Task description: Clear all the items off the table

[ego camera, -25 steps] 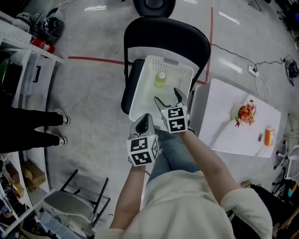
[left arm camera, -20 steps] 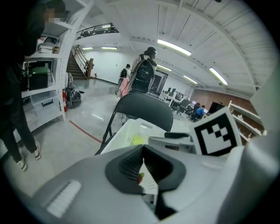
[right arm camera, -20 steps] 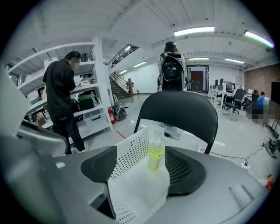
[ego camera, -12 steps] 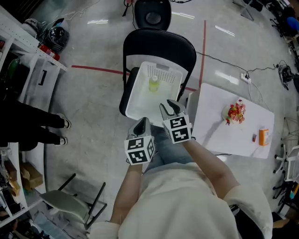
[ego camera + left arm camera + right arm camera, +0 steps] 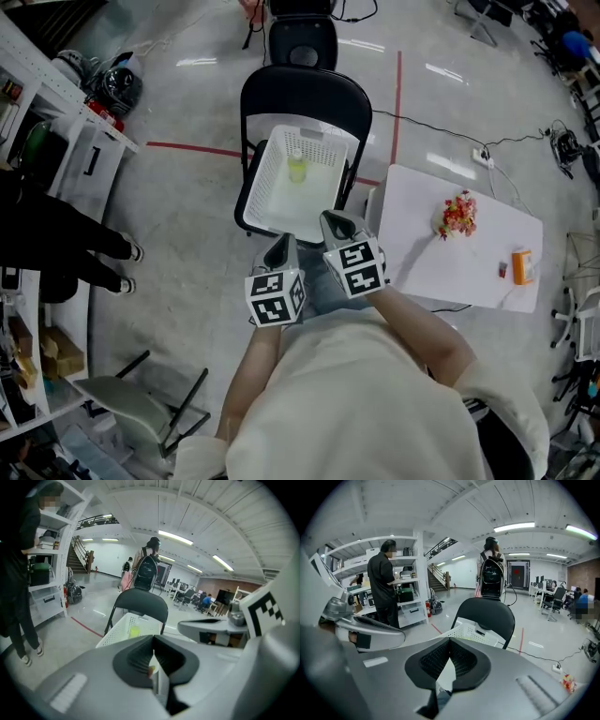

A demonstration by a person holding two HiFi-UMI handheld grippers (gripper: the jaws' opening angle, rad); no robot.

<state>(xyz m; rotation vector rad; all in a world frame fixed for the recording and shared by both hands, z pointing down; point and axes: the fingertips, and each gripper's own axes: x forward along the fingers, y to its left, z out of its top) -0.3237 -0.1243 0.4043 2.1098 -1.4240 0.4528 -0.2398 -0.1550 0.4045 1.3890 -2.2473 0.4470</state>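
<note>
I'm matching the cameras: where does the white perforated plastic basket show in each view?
Head view: upper centre, the white perforated plastic basket on the black folding chair.
Left gripper view: basket left of centre, just above the jaws.
Right gripper view: basket centre, just above the jaws.
Shared landmark: the chair's backrest behind it.

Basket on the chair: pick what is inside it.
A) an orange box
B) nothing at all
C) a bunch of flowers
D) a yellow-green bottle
D: the head view shows a small yellow-green bottle inside the white basket on the black chair, while the orange box and the flowers sit on the white table.
</note>
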